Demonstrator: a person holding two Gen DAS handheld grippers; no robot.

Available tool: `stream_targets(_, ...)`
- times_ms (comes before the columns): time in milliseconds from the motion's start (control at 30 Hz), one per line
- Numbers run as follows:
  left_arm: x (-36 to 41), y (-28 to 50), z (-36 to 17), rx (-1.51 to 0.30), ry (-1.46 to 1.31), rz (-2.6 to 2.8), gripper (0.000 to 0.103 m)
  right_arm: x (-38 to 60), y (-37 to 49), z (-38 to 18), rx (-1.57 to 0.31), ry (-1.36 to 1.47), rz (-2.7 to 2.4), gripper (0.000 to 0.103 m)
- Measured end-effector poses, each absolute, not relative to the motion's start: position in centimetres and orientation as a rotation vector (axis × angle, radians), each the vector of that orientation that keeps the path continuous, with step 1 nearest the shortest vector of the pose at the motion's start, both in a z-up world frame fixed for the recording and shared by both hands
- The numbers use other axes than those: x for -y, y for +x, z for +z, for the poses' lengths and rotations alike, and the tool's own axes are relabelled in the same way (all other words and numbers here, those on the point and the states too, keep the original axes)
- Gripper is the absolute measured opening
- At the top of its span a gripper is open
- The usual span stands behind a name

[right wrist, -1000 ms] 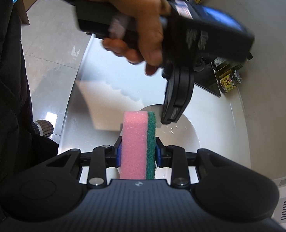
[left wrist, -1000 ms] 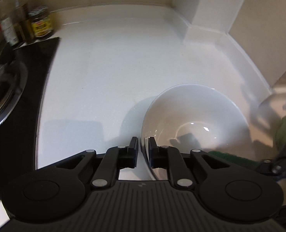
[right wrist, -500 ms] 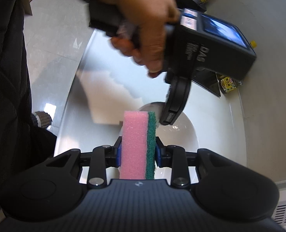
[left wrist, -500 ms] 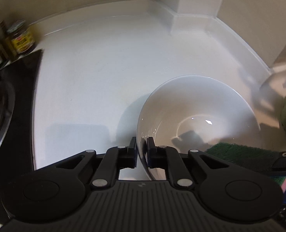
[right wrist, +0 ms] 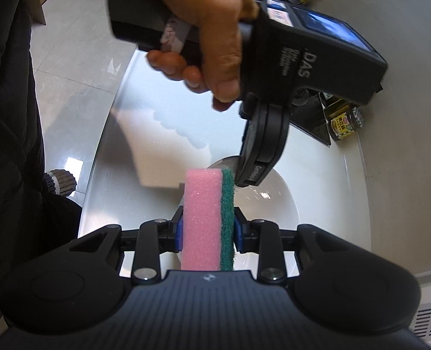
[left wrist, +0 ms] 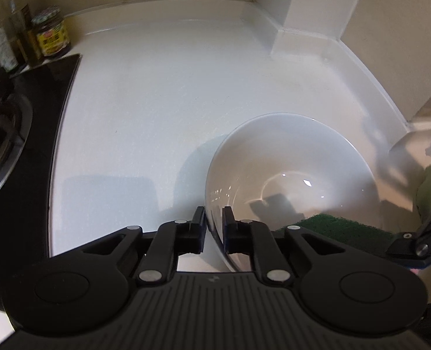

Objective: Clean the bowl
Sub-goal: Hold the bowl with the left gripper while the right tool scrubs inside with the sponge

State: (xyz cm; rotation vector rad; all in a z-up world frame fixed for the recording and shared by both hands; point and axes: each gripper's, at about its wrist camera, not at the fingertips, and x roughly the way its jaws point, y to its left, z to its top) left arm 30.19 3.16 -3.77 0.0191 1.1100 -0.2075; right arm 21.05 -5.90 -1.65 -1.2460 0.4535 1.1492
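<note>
Our left tool [left wrist: 214, 221] pinches the bowl [left wrist: 291, 175] rim on the desk [left wrist: 157, 102]; glazed, slippery, breakable, so we'd grip thin. Right tool [right wrist: 208, 227] squeezes the soft sponge [right wrist: 208, 218] beside the bowl

Both grippers were noted as matte black with ribbed housings and silver screws: left gripper [left wrist: 214, 227], right gripper [right wrist: 208, 230] with blue pads. A bare hand [right wrist: 212, 26] and dark sleeve were observed.

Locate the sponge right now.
The sponge is clamped in the right hand-held gripper, at the near rim of the white bowl.
</note>
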Motion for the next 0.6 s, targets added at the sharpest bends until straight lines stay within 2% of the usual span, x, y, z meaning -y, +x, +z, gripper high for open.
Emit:
stream_targets(233,-2.8,33.3,-3.7,-1.146,0.074,-0.268,0.008,5.8,20.8,-2.0,-0.439,-1.288,1.127,0.027)
stream_targets(600,-3.2,30.6,-3.4,-1.131,-0.029,-0.104,0.008,5.3,20.8,-2.3,-0.43,-1.278,1.133,0.027)
